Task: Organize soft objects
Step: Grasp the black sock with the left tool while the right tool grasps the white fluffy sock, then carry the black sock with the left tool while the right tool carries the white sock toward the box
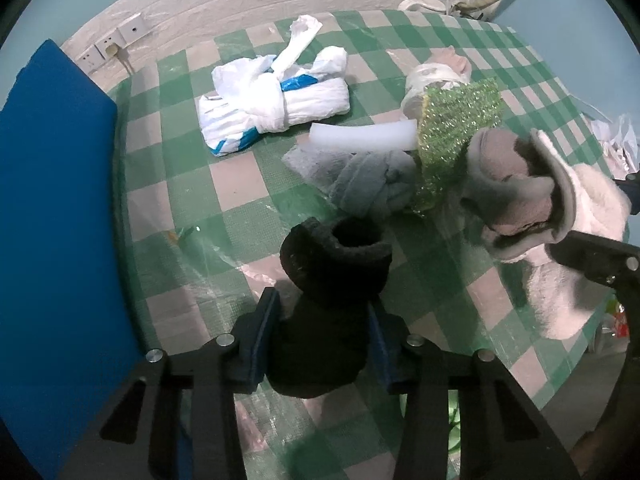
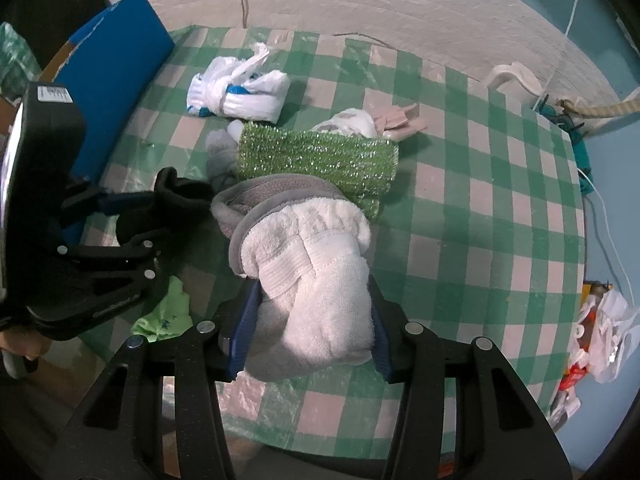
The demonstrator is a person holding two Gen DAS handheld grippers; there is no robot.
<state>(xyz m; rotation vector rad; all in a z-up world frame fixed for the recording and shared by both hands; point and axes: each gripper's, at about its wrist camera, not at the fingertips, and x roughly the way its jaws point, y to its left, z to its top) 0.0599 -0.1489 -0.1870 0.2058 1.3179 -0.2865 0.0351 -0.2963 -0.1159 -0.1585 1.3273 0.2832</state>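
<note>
My left gripper (image 1: pixel 322 340) is shut on a black fuzzy sock (image 1: pixel 332 280), whose open cuff points away from me over the green checked tablecloth (image 1: pixel 180 184). My right gripper (image 2: pixel 310 328) is shut on a white fluffy slipper-sock with a grey lining (image 2: pixel 312 272); in the left wrist view the same white and grey sock (image 1: pixel 528 200) hangs at the right. Behind both lie a sparkly green cloth (image 2: pixel 316 160), a grey-blue cloth (image 1: pixel 372 188), a white foam piece (image 1: pixel 362 138) and a knotted white and blue plastic bag (image 1: pixel 276 104). The left gripper (image 2: pixel 132 216) with the black sock shows at left in the right wrist view.
A blue board (image 1: pixel 52 200) stands along the table's left edge. A light green cloth (image 2: pixel 166 312) hangs near the front edge. Wall sockets (image 1: pixel 116 40) sit on the brick-patterned wall behind. Crumpled bags (image 2: pixel 596 344) and cables lie off the table's right side.
</note>
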